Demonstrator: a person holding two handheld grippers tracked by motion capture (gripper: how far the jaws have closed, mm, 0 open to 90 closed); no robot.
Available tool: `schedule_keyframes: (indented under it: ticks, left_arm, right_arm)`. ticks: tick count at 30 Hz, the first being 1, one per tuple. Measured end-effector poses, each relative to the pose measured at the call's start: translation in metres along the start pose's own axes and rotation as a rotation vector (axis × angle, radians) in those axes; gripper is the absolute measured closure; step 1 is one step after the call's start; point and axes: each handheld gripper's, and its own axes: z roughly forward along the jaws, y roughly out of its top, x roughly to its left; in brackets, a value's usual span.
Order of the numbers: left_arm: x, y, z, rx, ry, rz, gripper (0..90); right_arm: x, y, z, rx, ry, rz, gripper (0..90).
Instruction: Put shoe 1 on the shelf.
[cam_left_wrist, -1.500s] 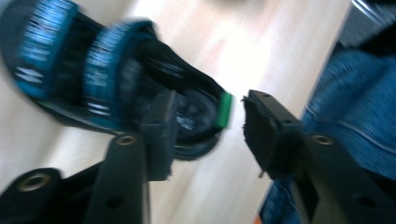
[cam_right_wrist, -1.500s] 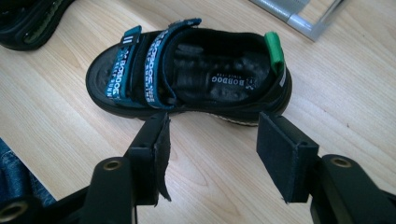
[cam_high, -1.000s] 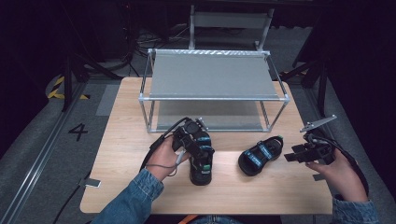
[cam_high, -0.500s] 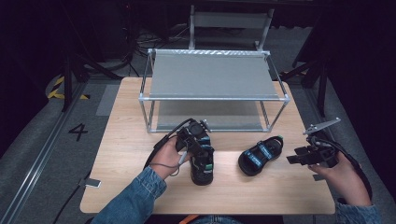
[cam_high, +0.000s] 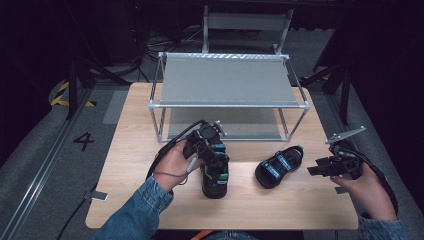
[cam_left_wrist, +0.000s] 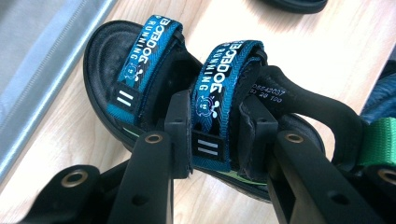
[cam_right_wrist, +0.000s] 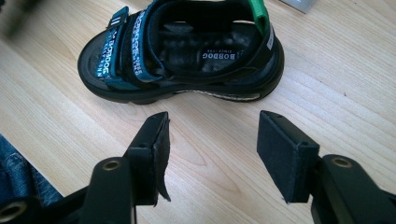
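Black sandal (cam_left_wrist: 205, 116) clamped between left gripper (cam_left_wrist: 219, 140) fingers

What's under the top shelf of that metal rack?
Under the rack top sits a lower grey shelf. Its visible front looks bare; the top covers the back, so that part stays unknown.

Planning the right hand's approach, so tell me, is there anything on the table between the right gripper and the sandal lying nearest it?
Nothing. In the right gripper view, bare wooden table separates the open right gripper from the sandal.
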Motion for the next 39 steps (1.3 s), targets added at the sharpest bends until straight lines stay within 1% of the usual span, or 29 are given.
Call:
schedule_keyframes:
  ticks: [2, 3, 4, 8, 12, 17, 20, 21, 22, 23, 25, 26, 29, 32, 33, 34, 39]
  left_arm:
    - [-0.001, 0.0, -0.006, -0.01, 0.005, 0.006, 69.5]
    - [-0.001, 0.001, -0.009, -0.011, 0.005, 0.003, 69.4]
    - [-0.002, 0.0, -0.011, -0.022, 0.009, 0.002, 69.4]
    - [-0.002, 0.002, -0.026, -0.035, 0.001, -0.008, 69.4]
    - [-0.003, 0.004, -0.04, -0.047, -0.006, 0.0, 69.4]
    - [-0.005, 0.008, -0.058, -0.064, 0.004, 0.007, 69.4]
    - [-0.006, 0.011, -0.068, -0.078, 0.006, 0.007, 69.4]
    - [-0.006, 0.011, -0.068, -0.078, 0.006, 0.007, 69.4]
    - [-0.005, 0.013, -0.074, -0.083, 0.003, 0.005, 69.4]
    - [-0.005, 0.013, -0.074, -0.083, 0.003, 0.005, 69.4]
    - [-0.005, 0.016, -0.082, -0.082, 0.001, 0.01, 69.4]
    - [-0.005, 0.016, -0.082, -0.082, 0.001, 0.01, 69.4]
    - [-0.005, 0.021, -0.093, -0.091, 0.004, 0.013, 69.4]
    - [-0.004, 0.025, -0.103, -0.11, 0.006, 0.017, 69.4]
    - [-0.003, 0.027, -0.106, -0.119, 0.004, 0.026, 69.3]
    - [-0.003, 0.027, -0.106, -0.119, 0.004, 0.026, 69.3]
    - [-0.001, 0.035, -0.116, -0.142, 0.009, 0.028, 69.4]
  right_arm:
    - [0.0, 0.0, 0.0, 0.0, 0.0, 0.0, 44.7]
    - [0.0, -0.001, 0.0, 0.0, -0.003, 0.002, 44.7]
    - [0.0, -0.001, 0.0, -0.001, -0.003, 0.005, 44.6]
    - [-0.002, -0.003, 0.001, 0.003, 0.0, 0.015, 44.7]
    - [-0.004, -0.006, 0.002, 0.005, 0.002, 0.023, 44.8]
    - [-0.005, -0.009, 0.002, 0.005, 0.0, 0.029, 44.7]
    - [-0.006, -0.011, 0.001, 0.004, -0.001, 0.035, 44.7]
    - [-0.006, -0.011, 0.001, 0.004, -0.001, 0.035, 44.7]
    - [-0.006, -0.013, 0.002, 0.005, -0.002, 0.04, 44.7]
    - [-0.006, -0.013, 0.002, 0.005, -0.002, 0.04, 44.7]
    - [-0.006, -0.014, 0.002, 0.007, -0.003, 0.045, 44.7]
    - [-0.006, -0.014, 0.002, 0.007, -0.002, 0.045, 44.7]
    - [-0.006, -0.014, 0.002, 0.007, -0.002, 0.046, 44.7]
    - [-0.006, -0.014, 0.003, 0.006, 0.001, 0.042, 44.7]
    - [-0.005, -0.013, 0.003, 0.01, -0.002, 0.041, 44.7]
    - [-0.005, -0.013, 0.003, 0.01, -0.002, 0.041, 44.7]
    - [-0.005, -0.012, 0.007, 0.022, -0.001, 0.035, 44.7]
